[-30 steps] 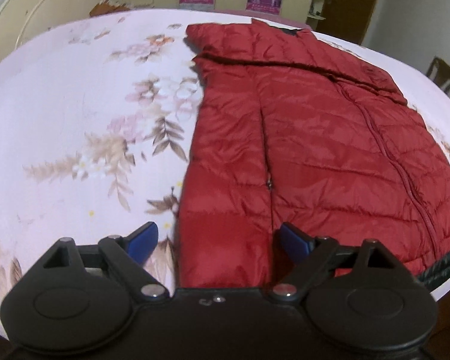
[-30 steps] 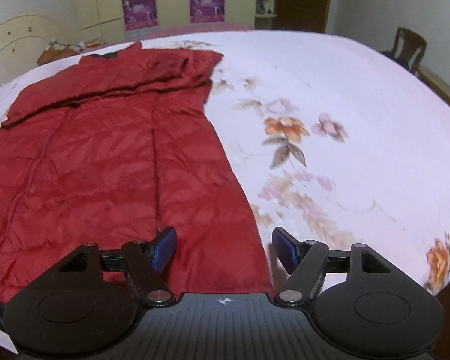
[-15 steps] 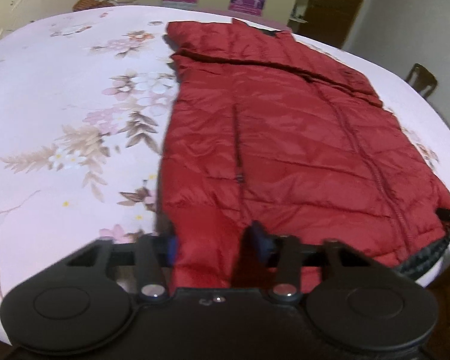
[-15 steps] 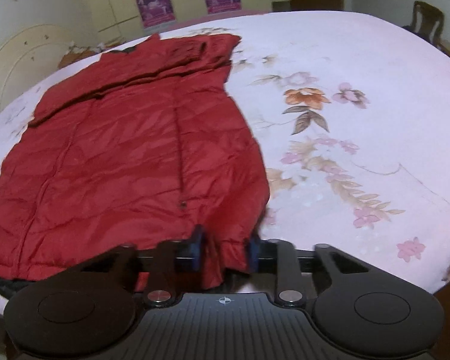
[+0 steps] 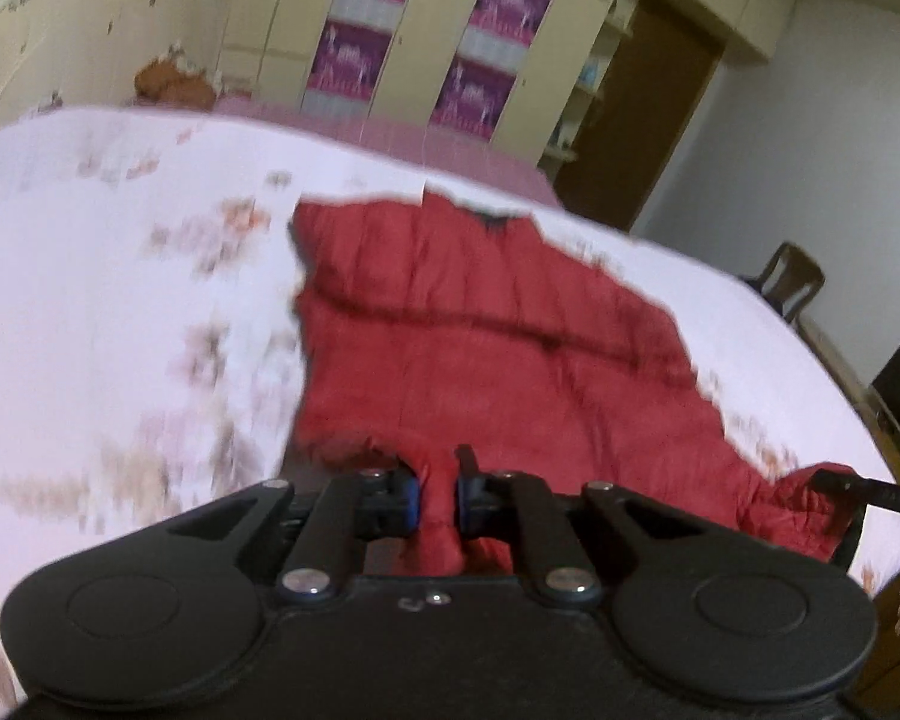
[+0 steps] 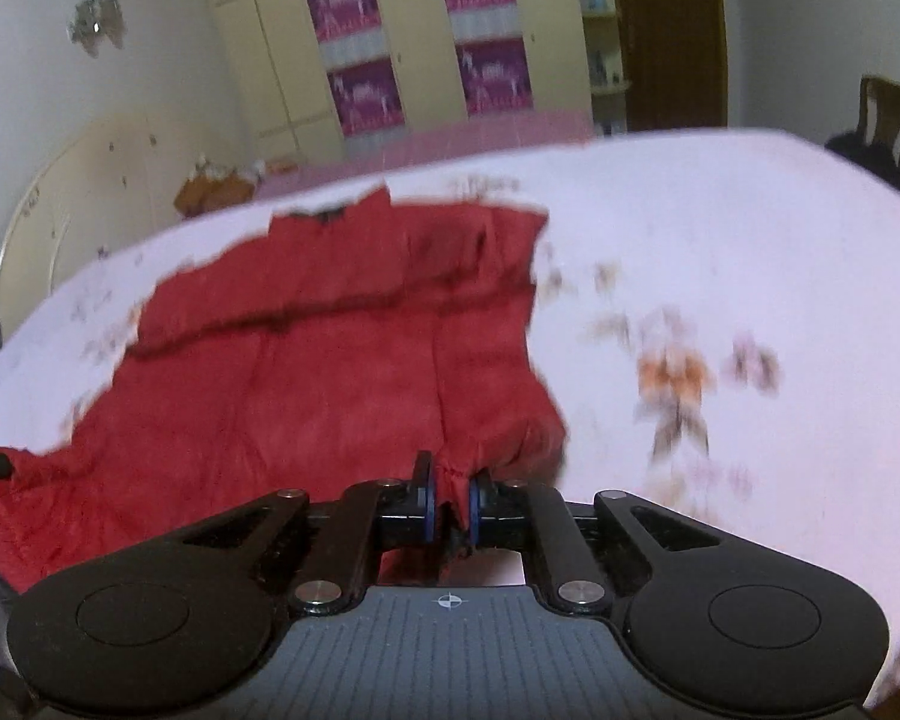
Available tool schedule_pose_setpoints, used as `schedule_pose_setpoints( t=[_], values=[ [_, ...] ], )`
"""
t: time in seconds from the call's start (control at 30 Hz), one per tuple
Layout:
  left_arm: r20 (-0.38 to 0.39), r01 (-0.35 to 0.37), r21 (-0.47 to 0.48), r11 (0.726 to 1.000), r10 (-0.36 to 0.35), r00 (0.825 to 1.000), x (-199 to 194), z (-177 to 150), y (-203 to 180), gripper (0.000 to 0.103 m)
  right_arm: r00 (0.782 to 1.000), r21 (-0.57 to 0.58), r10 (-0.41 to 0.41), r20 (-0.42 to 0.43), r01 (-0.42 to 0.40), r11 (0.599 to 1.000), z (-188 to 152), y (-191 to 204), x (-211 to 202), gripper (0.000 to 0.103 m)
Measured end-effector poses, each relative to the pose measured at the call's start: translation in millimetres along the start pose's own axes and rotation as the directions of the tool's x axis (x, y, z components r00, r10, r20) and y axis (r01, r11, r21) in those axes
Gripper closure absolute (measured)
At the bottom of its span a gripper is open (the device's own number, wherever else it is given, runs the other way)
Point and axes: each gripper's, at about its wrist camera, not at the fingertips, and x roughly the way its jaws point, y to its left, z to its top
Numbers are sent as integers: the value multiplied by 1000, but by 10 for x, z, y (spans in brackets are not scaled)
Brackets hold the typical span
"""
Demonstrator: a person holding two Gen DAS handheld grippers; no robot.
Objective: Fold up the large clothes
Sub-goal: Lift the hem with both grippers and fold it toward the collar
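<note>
Left gripper (image 5: 437,495) is clenched on the jacket (image 5: 480,348) hem at lower centre. Right gripper (image 6: 450,501) likewise grasps the hem. Jacket lies mid-frame on the floral bed (image 5: 120,300), near edge lifted. Frames blurred.

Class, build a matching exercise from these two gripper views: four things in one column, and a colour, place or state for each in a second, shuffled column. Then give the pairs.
1. left gripper
2. jacket
3. chair
4. bedsheet

A. pale, flower print
B. beside the far wall
C. red, hem raised at the near end
D. shut on red fabric

Pairs: 1-D, 2-C, 3-B, 4-A
</note>
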Motion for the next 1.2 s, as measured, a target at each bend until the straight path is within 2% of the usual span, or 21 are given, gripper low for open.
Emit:
schedule_pose_setpoints(
  t=[0.17,0.33,0.6,0.77,0.9,0.97,1.2],
  values=[
    [75,-11,2,1000,11,997,270,487,-62,93,997,14,3,80,-4,1000,492,-30,287,94],
    [129,-32,-2,999,32,991,745,975,-84,94,991,20,-18,136,15,1000,1002,-67,742,94],
    [189,-117,-18,993,118,975,1547,1589,-108,94,987,84,-58,149,46,995,1687,-256,1722,94],
    [179,-197,-2,980,195,964,2042,1889,-96,94,989,72,-80,124,71,995,2030,-340,2312,94],
    [149,-281,12,960,276,949,2420,2011,-63,94,991,77,-99,86,93,993,2198,-434,2766,94],
    [128,-299,7,954,296,947,2548,2042,-35,94,993,72,-104,59,99,992,2237,-481,2981,94],
    [80,-386,20,922,383,920,2947,2082,-5,92,995,57,-102,-4,102,993,2291,-591,3482,94]
  ],
)
